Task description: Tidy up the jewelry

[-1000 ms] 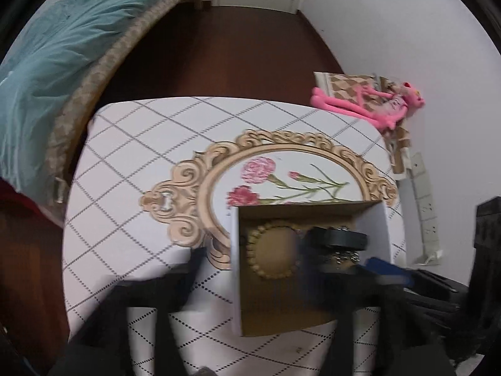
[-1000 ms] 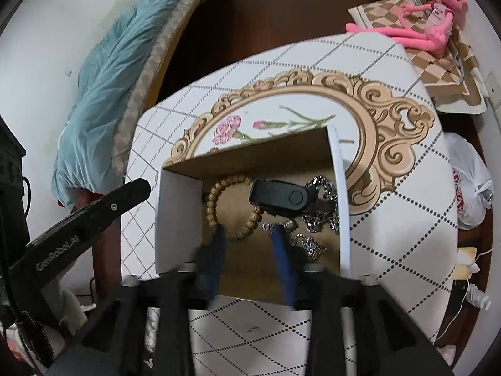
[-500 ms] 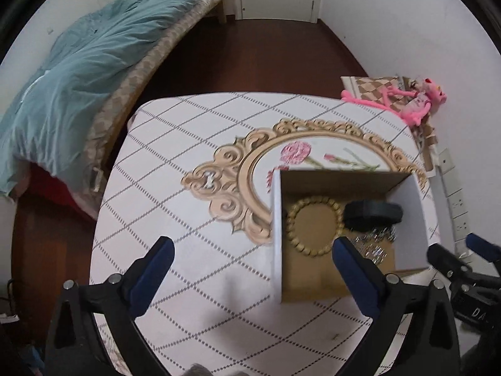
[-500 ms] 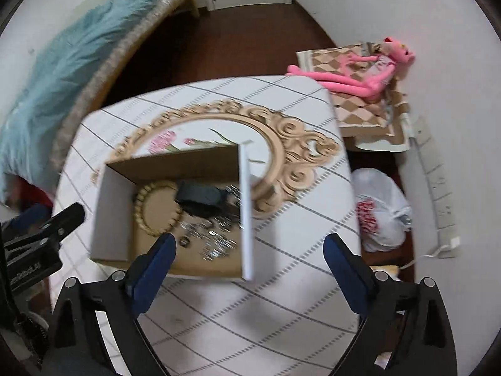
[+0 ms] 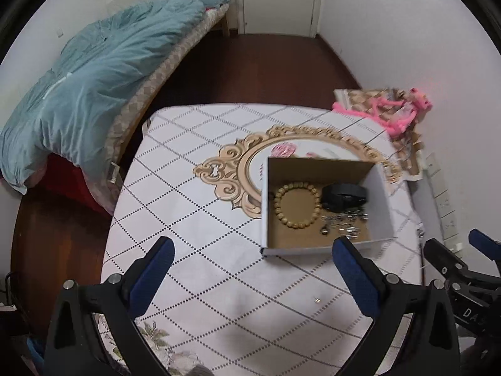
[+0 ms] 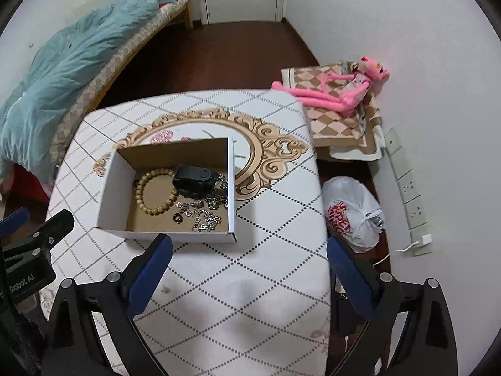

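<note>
An open cardboard box [image 5: 265, 213] [image 6: 114, 191] sits on the patterned table. Inside lie a wooden bead bracelet [image 5: 297, 204] [image 6: 155, 191], a black watch [image 5: 344, 195] [image 6: 195, 180] and a tangle of silver chains [image 5: 344, 224] [image 6: 203, 214]. My left gripper [image 5: 250, 269] is open and empty, held above the table in front of the box. My right gripper [image 6: 249, 264] is open and empty, in front of the box's right corner. Each gripper also shows at the edge of the other's view: the right one [image 5: 463, 269] and the left one [image 6: 31, 238].
The table [image 5: 194, 250] has a white diamond-pattern cloth with a gold floral frame. A bed with a teal duvet [image 5: 87, 72] stands to the left. A pink plush toy [image 6: 338, 91], a white plastic bag [image 6: 353, 213] and a wall power strip [image 6: 410, 197] are on the right.
Both grippers have pulled back and up from the box and opened wide. The right one was inside the box with its fingers near the chains; the jewelry stays in the box.
</note>
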`<state>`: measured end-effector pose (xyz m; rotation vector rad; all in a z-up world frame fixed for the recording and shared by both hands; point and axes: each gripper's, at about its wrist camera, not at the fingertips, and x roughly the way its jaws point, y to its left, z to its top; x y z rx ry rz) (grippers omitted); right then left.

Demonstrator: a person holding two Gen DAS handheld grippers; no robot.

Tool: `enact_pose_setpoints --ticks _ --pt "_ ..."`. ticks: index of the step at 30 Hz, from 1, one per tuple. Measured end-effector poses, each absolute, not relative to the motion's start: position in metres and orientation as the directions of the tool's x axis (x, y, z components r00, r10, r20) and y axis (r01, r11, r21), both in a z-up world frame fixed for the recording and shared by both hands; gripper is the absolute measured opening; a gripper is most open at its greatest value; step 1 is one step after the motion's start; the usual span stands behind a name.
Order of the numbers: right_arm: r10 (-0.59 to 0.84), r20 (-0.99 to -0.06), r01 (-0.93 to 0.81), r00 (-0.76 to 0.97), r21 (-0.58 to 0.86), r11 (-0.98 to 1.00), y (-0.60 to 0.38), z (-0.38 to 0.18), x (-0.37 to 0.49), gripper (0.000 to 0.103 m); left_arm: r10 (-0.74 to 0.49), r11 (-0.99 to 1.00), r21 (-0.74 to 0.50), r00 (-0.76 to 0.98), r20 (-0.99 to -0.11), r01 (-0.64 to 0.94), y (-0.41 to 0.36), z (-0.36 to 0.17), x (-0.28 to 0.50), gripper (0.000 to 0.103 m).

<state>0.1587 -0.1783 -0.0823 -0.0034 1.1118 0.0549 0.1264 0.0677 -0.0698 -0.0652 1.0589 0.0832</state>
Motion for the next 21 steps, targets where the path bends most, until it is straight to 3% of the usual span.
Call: enact_pose_setpoints --ticks 13,21 --pt "0.043 -0.789 -0.017 0.613 0.042 0.999 -0.195 0.042 0.068 0.1 0.041 0.997 -0.013 0.644 -0.764 -0.078 0.064 0.043 0.047 0.103" --pt "0.027 -0.721 -0.011 0.692 0.026 1.0 -0.198 0.102 0.026 0.103 0.033 0.997 -0.025 0.674 -0.738 -0.076 0.065 0.082 0.014 0.103"
